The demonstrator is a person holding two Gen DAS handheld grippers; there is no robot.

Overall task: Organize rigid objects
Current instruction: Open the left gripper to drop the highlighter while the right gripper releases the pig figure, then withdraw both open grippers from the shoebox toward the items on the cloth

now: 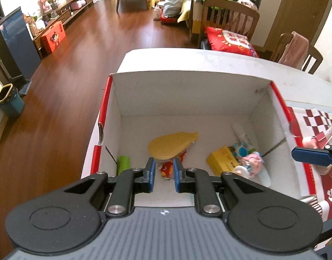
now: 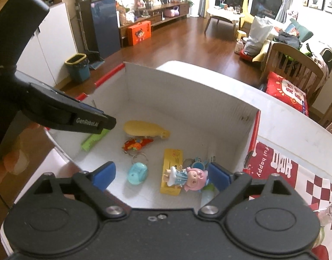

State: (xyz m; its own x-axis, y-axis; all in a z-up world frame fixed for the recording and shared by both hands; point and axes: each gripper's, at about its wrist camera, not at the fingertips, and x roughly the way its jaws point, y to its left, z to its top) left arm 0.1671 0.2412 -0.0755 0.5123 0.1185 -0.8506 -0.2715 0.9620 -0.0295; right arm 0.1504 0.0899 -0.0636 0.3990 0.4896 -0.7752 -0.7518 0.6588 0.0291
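Inside the white box [image 2: 187, 91] w/ red rim, on its floor, lie the task's things: pink-headed doll [image 2: 188, 176] on its side across a yellow carton [image 2: 172, 162], teal keychain case [image 2: 137, 173] just left of it, red/orange toy [image 2: 136, 144] farther back, yellow flat toy [image 2: 144, 128] behind that, green tube [image 2: 93, 140] by the left wall.

R gripper [image 2: 161, 173] hangs above the box's near end, jaws spread wide. Doll and teal case sit below, between the blue pads [image 2: 104, 174] as seen from the R wrist cam; pads touch neither, nothing held. No earlier pic, so only that.

L gripper [image 1: 162, 174] is over the box's near-left part, pads drawn nearly together w/ a slim gap, nothing gripped. Red toy [image 1: 166, 168] and yellow flat toy [image 1: 170, 145] lie on the floor beneath that gap, apart from it. From the L cam, doll [image 1: 251, 164] and carton [image 1: 222, 160] are off to the right, green tube [image 1: 123, 163] to the left.

Red-and-white checked cloth [image 2: 318, 186] lies beside the box on the right.
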